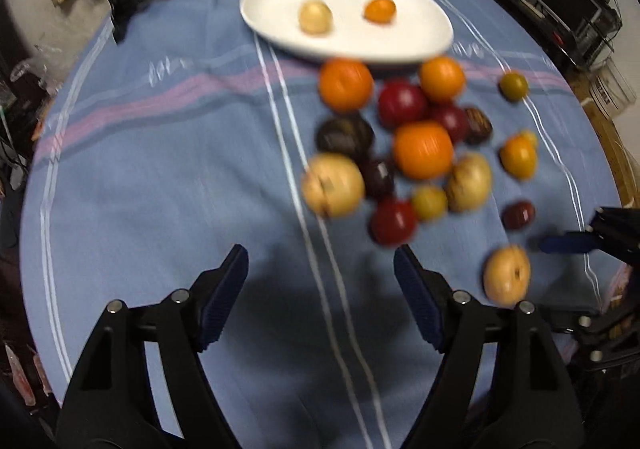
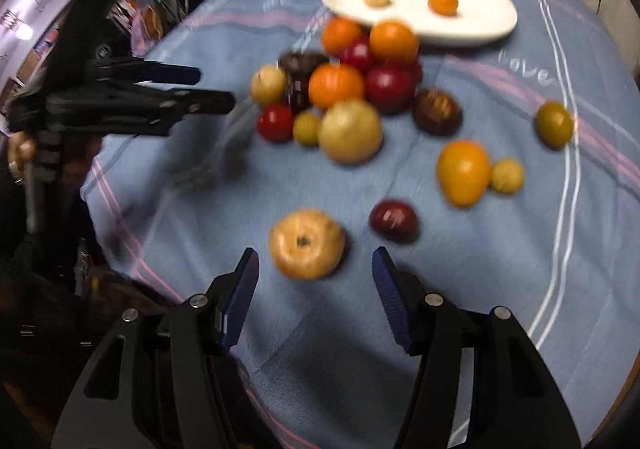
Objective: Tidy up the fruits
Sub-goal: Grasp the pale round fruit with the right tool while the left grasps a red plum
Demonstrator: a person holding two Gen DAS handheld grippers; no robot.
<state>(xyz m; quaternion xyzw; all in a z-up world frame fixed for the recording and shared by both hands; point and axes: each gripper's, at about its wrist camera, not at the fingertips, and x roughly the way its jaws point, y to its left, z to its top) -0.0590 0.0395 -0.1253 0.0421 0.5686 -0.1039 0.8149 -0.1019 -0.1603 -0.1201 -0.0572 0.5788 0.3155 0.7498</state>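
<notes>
1. The left gripper [image 1: 320,281] is released and holds nothing. It points steeply down at bare blue tablecloth [image 1: 160,169], on the near side of the fruit pile [image 1: 400,141], which lies just before the white plate [image 1: 348,9]. Pushing into the tight pile could roll fruits away.
2. The right gripper [image 2: 316,277] is also released and empty, tilted down just short of the tan round fruit [image 2: 307,249], far from the plate. Its jaws look barely wider than this fruit, so a pad may knock it aside.
</notes>
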